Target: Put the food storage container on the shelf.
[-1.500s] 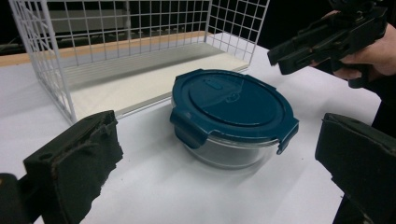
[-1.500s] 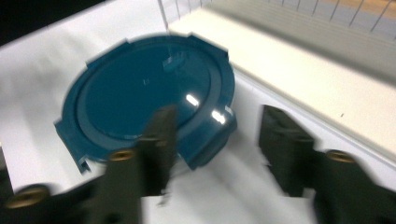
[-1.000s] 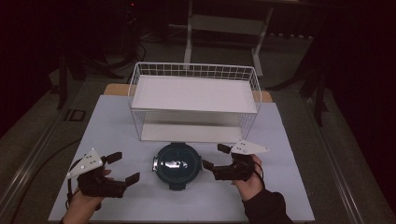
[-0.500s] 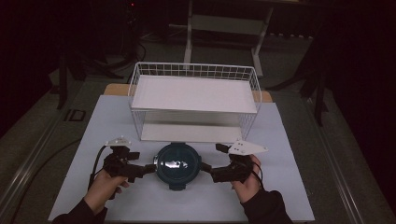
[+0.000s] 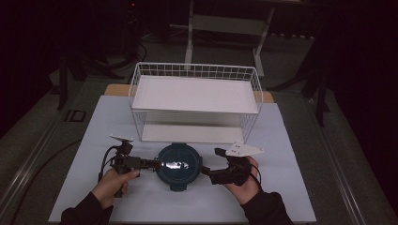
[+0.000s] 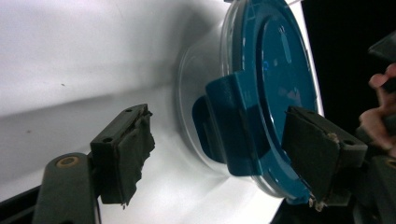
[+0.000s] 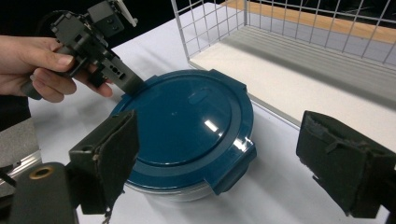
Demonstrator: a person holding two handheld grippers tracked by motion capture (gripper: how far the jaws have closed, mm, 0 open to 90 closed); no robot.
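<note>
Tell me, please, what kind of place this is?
Probably a lab or recording workspace, not a kitchen: a white table in a dark room holds just a wire rack and a blue-lidded container, with cables on the floor.

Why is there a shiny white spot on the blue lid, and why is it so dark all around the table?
Right gripper view: a lamp's glare glints off the glossy lid. High view: the same glare, light falling on the table, room behind dark. Left gripper view: the near claw looks soft, slightly blurred.

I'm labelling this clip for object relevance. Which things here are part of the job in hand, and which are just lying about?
In the job: round container with blue lid; left gripper at its side clip; right gripper, open beside it.

Probably just there: white wire basket shelf; table; stand behind.
</note>
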